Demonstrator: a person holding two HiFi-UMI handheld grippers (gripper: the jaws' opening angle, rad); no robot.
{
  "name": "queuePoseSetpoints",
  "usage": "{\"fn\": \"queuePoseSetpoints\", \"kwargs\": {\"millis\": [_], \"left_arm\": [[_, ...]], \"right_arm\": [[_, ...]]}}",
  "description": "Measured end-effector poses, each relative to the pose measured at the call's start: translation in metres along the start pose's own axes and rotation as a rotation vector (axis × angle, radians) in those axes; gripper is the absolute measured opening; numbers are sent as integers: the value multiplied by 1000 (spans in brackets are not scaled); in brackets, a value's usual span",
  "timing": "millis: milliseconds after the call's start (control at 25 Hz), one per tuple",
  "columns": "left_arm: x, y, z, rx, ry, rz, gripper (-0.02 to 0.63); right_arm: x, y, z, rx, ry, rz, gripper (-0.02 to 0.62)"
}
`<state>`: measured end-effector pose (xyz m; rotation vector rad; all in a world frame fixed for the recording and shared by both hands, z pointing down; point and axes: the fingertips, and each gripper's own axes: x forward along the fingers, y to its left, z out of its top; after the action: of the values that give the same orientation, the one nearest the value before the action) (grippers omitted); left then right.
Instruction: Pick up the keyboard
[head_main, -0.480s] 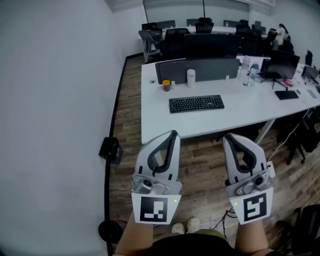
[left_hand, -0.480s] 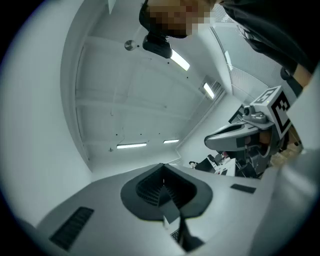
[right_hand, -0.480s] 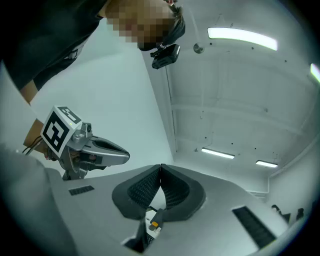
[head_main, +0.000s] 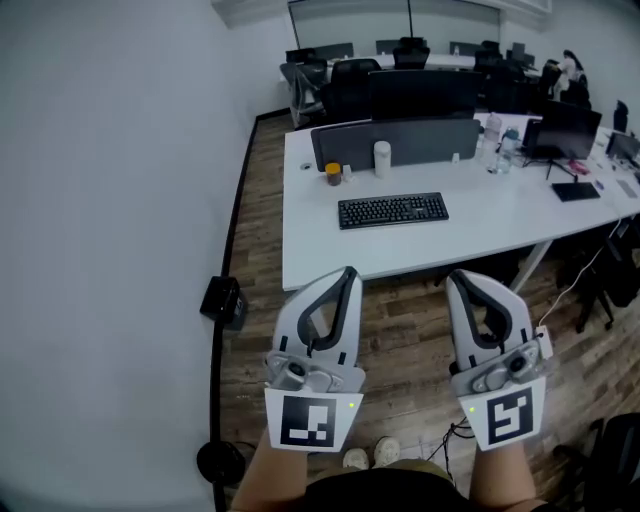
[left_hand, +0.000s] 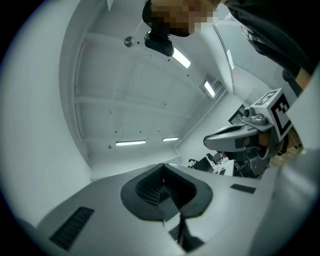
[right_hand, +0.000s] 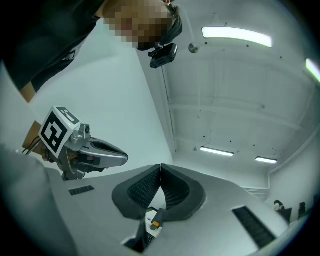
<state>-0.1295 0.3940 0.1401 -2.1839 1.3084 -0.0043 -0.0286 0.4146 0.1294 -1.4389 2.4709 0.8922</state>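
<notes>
A black keyboard lies flat on the white desk, well beyond both grippers. My left gripper is held over the wooden floor short of the desk's front edge, jaws shut and empty. My right gripper hangs beside it at the same height, also shut with nothing in it. In the left gripper view the left gripper has its dark pads pressed together, pointing up toward the ceiling. In the right gripper view the right gripper looks the same, pads closed on nothing.
On the desk behind the keyboard stand a small amber jar, a white cylinder and a grey divider screen. A monitor and bottles are at the right. A black box sits by the wall. Office chairs fill the back.
</notes>
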Motion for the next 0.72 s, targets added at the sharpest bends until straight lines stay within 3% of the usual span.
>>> {"fn": "queuePoseSetpoints", "kwargs": {"millis": [320,720], "left_arm": [[12,-22,-1,33,18,-14,6],[13,-37,5,49,40,13,6]], "right_arm": [[-12,-14,-9,68,-34,23,29],[-33,-32,-15,80,-29,18,29]]}}
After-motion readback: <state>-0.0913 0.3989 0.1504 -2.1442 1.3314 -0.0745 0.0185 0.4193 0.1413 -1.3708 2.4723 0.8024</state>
